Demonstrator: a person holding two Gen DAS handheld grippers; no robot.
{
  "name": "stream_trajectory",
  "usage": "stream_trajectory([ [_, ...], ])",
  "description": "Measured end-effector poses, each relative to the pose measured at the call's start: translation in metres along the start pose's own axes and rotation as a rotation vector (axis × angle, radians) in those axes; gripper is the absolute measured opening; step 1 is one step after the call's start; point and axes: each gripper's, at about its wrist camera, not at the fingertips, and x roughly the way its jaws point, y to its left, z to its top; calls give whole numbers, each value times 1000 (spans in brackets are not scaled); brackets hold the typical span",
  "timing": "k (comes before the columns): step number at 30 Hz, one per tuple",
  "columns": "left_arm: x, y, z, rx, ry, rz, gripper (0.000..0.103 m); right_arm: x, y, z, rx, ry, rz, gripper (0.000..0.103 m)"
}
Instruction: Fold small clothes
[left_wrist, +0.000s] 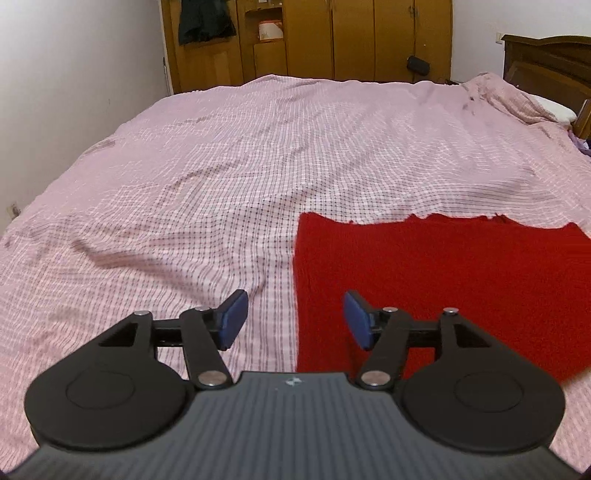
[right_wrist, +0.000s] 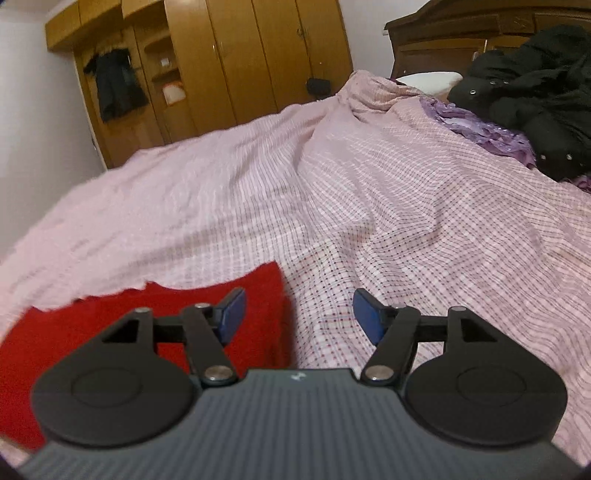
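Observation:
A red knitted cloth (left_wrist: 443, 280) lies flat on the pink checked bedspread (left_wrist: 221, 166), folded into a rectangle with a ragged far edge. My left gripper (left_wrist: 295, 319) is open and empty, hovering over the cloth's left edge. In the right wrist view the same red cloth (right_wrist: 159, 314) lies at the lower left. My right gripper (right_wrist: 299, 319) is open and empty above the cloth's right edge, its left fingertip (right_wrist: 232, 314) over the cloth and its right one over the bedspread (right_wrist: 406, 206).
A wooden wardrobe (left_wrist: 332, 37) stands beyond the bed, with a dark garment (left_wrist: 205, 22) hanging on it. A black jacket (right_wrist: 535, 96) and purple fabric (right_wrist: 480, 129) lie at the bed's head by the dark headboard (left_wrist: 546, 62). A white wall (left_wrist: 74, 74) is on the left.

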Motion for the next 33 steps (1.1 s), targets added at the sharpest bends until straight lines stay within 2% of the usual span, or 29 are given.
stream_trajectory([
  [10,-58,-16,-20,8,17,-37,70,-70,7,-5,74,18,132,66],
  [16,-81,-26,-36,-6,33,-67,70,-99,16,-21,81,46,149,70],
  [19,-85,-32,-45,-17,44,-35,70,-107,15,-31,130,66,147,70],
  [23,-78,-34,-55,-54,77,-23,70,-111,14,-45,196,79,154,70],
  [26,-68,-34,-62,-91,108,0,70,-106,12,-55,246,65,123,70],
  [29,-62,-33,-68,-128,127,1,70,-92,9,-66,306,94,93,71],
  [33,-54,-29,-72,-162,144,2,70,-73,3,-80,390,132,112,71],
])
